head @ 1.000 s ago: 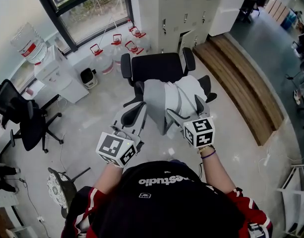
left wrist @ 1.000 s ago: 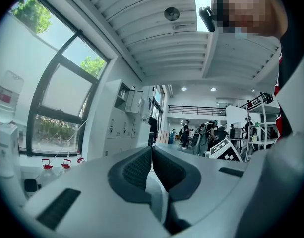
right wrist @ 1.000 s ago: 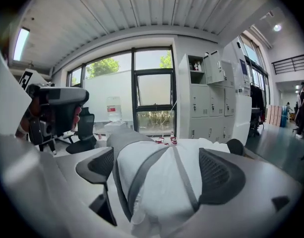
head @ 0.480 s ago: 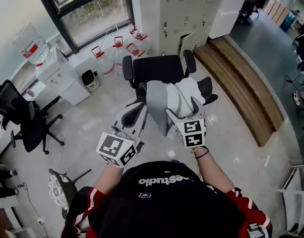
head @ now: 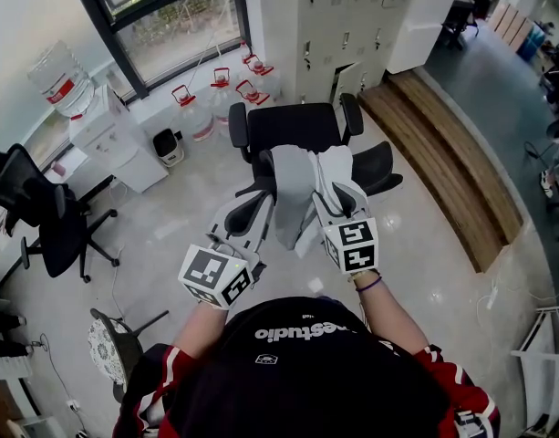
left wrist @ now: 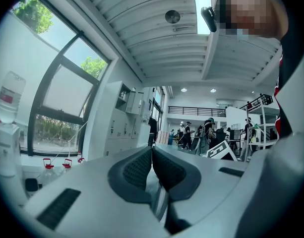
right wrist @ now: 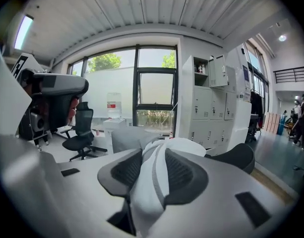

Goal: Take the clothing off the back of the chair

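A grey and white piece of clothing (head: 293,185) hangs over the back of a black office chair (head: 293,126) in the middle of the head view. My right gripper (head: 334,185) has just been closing and is now shut on a fold of the clothing at its right side. In the right gripper view that white and grey fabric (right wrist: 151,192) is pinched between the dark pads (right wrist: 184,175). My left gripper (head: 259,201) hovers beside the clothing's left edge. Its jaws (left wrist: 152,157) are shut with nothing between them.
Several water bottles (head: 215,94) stand under the window, beside a white dispenser (head: 106,135). Another black chair (head: 42,213) is at the left, and a small stool (head: 106,345) is near my left side. Grey lockers (head: 325,16) and a wooden platform (head: 443,153) lie beyond the chair.
The right gripper has moved left onto the clothing and closed on it, bunching the fabric toward the middle of the chair back. The left gripper has stayed put.
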Tool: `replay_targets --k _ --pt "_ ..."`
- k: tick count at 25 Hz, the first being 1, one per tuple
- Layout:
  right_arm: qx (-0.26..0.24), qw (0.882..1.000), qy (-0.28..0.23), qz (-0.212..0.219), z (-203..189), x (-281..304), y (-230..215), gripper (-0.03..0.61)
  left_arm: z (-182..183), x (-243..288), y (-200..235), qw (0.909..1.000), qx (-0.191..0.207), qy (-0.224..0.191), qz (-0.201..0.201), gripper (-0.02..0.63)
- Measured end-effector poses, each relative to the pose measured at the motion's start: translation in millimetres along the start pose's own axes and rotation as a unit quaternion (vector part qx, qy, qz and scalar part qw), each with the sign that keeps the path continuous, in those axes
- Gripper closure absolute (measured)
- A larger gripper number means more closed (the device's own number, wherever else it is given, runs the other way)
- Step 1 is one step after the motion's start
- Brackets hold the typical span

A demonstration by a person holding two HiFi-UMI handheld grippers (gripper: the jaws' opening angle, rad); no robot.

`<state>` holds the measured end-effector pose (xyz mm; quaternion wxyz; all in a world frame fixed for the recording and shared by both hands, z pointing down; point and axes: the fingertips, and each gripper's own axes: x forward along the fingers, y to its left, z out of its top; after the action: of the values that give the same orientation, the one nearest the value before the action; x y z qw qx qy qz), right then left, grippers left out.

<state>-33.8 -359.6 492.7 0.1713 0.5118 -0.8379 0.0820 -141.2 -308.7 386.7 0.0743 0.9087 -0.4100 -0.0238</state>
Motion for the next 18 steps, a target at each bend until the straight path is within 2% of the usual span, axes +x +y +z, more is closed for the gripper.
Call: replay_targets --k 3,7,12,18 --pt "-0.008 1.000 0.000 0.006 -1.3 -0.3 3.2 0.457 -1.5 -3.2 -1.1 1.0000 -0.001 -0.001 0.003 0.586" --pt "-0.009 1.000 -0.002 0.021 -0.5 -1.6 5.9 0.479 -0.6 -9.1 -2.0 1.0000 -0.003 -0.002 0.006 0.586" --pt "0.010 0.999 -0.013 0.029 2.2 -2.7 4.4 0.480 1.9 -14.6 -2.5 0.9999 -0.001 -0.002 0.010 0.586" --pt "0.010 0.999 -0.014 0.028 -0.5 -3.9 5.0 0.480 0.4 -19.9 -5.1 0.9999 -0.002 -0.005 0.013 0.586"
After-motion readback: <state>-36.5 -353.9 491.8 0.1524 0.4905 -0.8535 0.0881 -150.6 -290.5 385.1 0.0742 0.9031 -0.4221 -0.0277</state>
